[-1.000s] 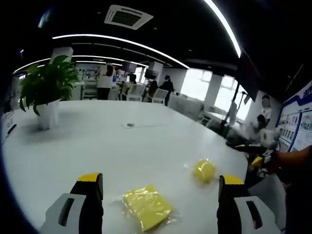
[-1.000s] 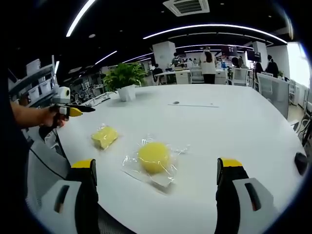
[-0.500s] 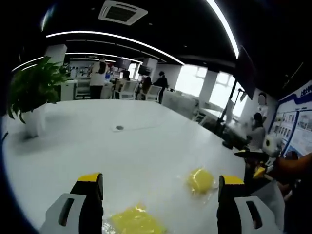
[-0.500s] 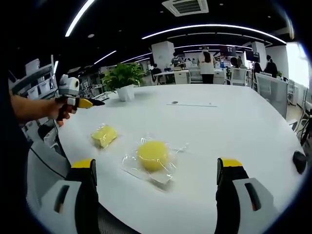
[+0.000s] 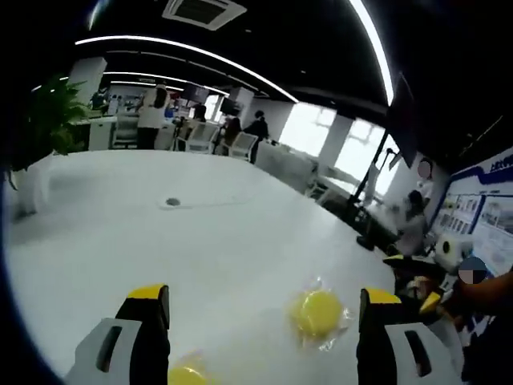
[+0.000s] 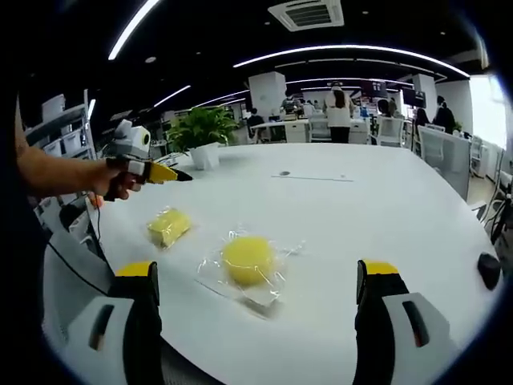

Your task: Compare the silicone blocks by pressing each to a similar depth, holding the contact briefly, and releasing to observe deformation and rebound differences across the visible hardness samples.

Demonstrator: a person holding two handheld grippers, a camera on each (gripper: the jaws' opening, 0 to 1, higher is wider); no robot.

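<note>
- While its jaws stand wide apart and bare, the right hand-held gripper [image 6: 255, 301] hovers above the round yellow silicone block in clear wrap [image 6: 249, 260].
- Left hand-held gripper [image 5: 262, 325]: jaws likewise spread, gripping nothing.
- Square yellow wrapped silicone block [image 6: 169, 225] lies apart on the white surface [image 6: 361, 208].
- Potted green plant [image 6: 203, 131] stands farther back.

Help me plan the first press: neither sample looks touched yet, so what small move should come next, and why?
Probably lower the right claw onto the round yellow block. It lies in its clear wrapper on the white table, centred between that claw's open jaws, with nothing touching it. The left claw is held in the air, above and behind the square yellow block.
</note>
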